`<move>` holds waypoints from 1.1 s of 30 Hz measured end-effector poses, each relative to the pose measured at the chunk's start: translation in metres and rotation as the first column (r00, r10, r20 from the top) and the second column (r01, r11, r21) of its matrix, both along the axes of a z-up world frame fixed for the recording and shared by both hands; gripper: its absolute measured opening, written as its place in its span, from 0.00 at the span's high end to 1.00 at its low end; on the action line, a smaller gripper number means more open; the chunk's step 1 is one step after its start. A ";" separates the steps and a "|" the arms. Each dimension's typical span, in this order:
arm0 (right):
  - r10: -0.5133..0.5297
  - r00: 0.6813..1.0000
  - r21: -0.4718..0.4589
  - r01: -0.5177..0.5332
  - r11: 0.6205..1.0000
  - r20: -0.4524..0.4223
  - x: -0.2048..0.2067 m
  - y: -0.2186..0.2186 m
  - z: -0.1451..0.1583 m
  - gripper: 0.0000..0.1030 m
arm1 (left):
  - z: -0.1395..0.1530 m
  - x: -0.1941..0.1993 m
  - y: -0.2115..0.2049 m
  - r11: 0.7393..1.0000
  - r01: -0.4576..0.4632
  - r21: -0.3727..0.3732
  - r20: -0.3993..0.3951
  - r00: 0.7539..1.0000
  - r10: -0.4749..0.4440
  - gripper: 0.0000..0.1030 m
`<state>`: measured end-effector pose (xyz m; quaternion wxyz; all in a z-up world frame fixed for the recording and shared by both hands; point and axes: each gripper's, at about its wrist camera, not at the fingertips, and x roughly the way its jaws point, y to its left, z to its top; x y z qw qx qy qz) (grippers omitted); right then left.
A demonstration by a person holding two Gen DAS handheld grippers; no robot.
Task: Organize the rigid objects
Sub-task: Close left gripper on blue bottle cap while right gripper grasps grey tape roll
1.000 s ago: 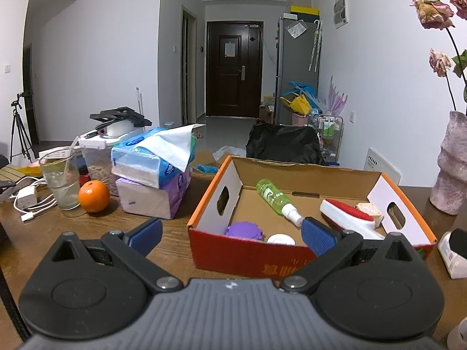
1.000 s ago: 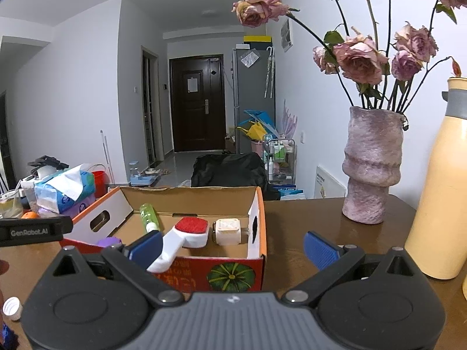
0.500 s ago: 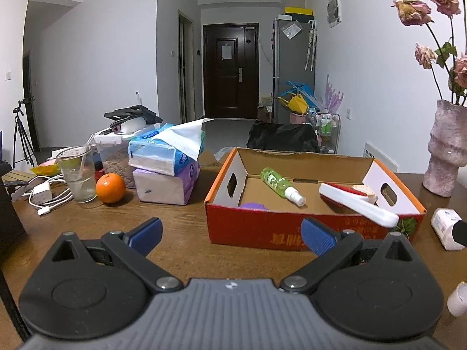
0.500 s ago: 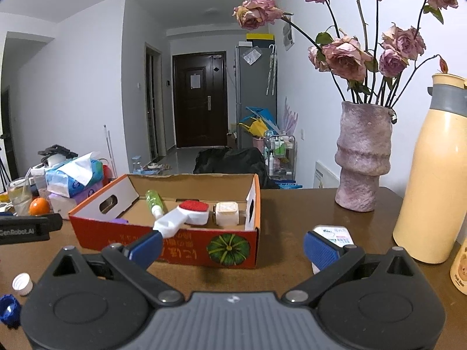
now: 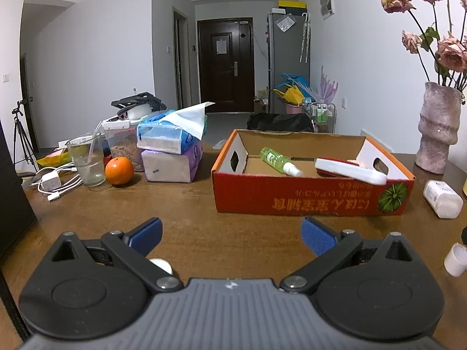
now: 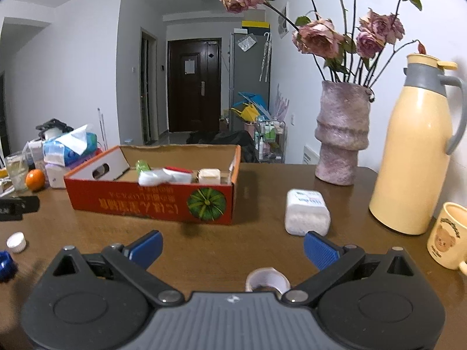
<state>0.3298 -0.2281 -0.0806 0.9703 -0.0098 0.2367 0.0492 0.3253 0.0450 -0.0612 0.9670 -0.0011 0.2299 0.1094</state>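
An open red cardboard box (image 5: 309, 201) (image 6: 151, 201) stands on the brown table. It holds a green spray bottle (image 5: 278, 160), a white and red brush (image 5: 350, 170) and a cream block (image 6: 208, 176). My left gripper (image 5: 232, 234) is open and empty, well in front of the box. My right gripper (image 6: 233, 248) is open and empty, in front of the box's right corner. A white plastic jar (image 6: 306, 213) (image 5: 442, 199) lies right of the box. A roll of tape (image 6: 267, 278) lies just under my right gripper. White caps (image 6: 16, 242) (image 5: 455, 259) and a blue cap (image 6: 4, 264) lie loose on the table.
Tissue packs (image 5: 172, 151), an orange (image 5: 119, 170), a glass (image 5: 86, 160) and cables (image 5: 55, 182) crowd the left. A vase of dried roses (image 6: 341, 134), a yellow thermos (image 6: 414, 157) and a bear mug (image 6: 448, 236) stand at the right.
Both grippers have drawn back from the box, which now looks smaller and farther. The white jar, tape roll, mug and caps have come into view. Both stay open.
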 end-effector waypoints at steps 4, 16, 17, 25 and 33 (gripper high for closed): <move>-0.013 1.000 -0.009 0.013 1.000 -0.016 -0.007 -0.009 -0.006 0.00 | -0.005 -0.011 0.000 1.000 0.006 -0.004 -0.014 1.000 -0.006 0.00; -0.020 0.994 -0.054 0.014 0.998 -0.107 -0.009 -0.028 -0.032 0.00 | -0.025 -0.032 0.008 1.000 -0.014 -0.017 -0.069 0.998 0.013 0.00; -0.020 0.993 -0.053 0.014 0.999 -0.112 -0.007 -0.030 -0.033 0.00 | -0.026 -0.033 0.009 1.000 -0.018 -0.017 -0.071 0.997 0.016 0.00; 0.000 0.987 -0.012 -0.002 1.000 -0.162 0.022 -0.035 -0.048 0.10 | -0.030 -0.038 0.016 0.998 -0.051 -0.030 -0.084 0.995 0.048 0.00; -0.010 0.979 -0.040 0.002 0.999 -0.202 0.042 -0.028 -0.061 0.51 | -0.031 -0.038 0.023 0.996 -0.072 -0.048 -0.094 0.993 0.067 0.00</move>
